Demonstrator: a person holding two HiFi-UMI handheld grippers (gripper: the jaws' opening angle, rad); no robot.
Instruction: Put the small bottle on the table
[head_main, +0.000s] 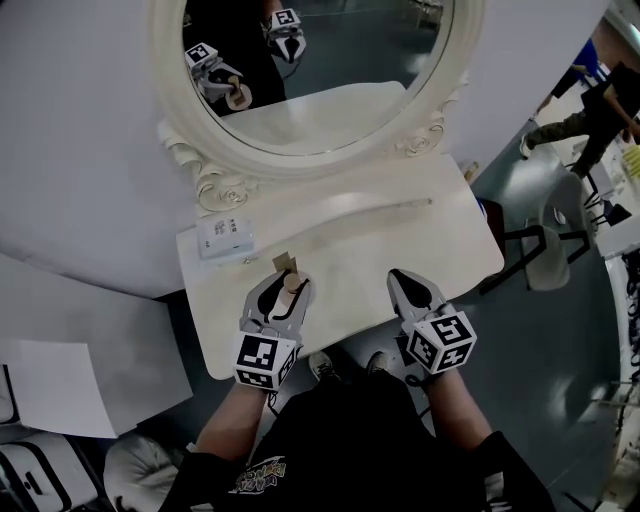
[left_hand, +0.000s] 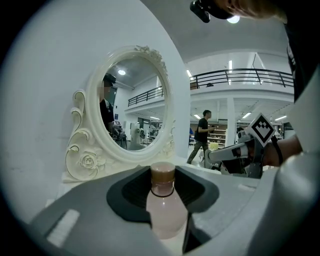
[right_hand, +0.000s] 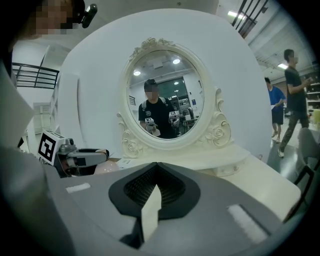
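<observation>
The small bottle (head_main: 291, 283) stands upright between the jaws of the left gripper (head_main: 283, 291), above the front part of the white desk (head_main: 385, 235) and just in front of the oval mirror (head_main: 340, 60). In the left gripper view we see its brown cap and pale pink body centred in the dark pads, which press in on the body from both sides, so this gripper is closed about the bottle with only the bottle's width between its jaws. No view lets us see under the bottle, and we cannot tell whether it touches the desk. The right gripper (head_main: 404, 282) is well apart to the right over the same front edge; its own view shows the jaws drawn together to a thin pale slit, with nothing between them. The head view alone shows both grippers side by side, the person's forearms behind them, and a flat white packet (head_main: 226, 237) lying on the desk to the left of the bottle. The right gripper view alone shows the left gripper from the side, with the rounded pink body just beneath its jaws, and the mirror's glass reflecting the person. The left gripper view alone shows the bottle's cap and neck close up, and the right gripper with its marker cube at the right.
</observation>
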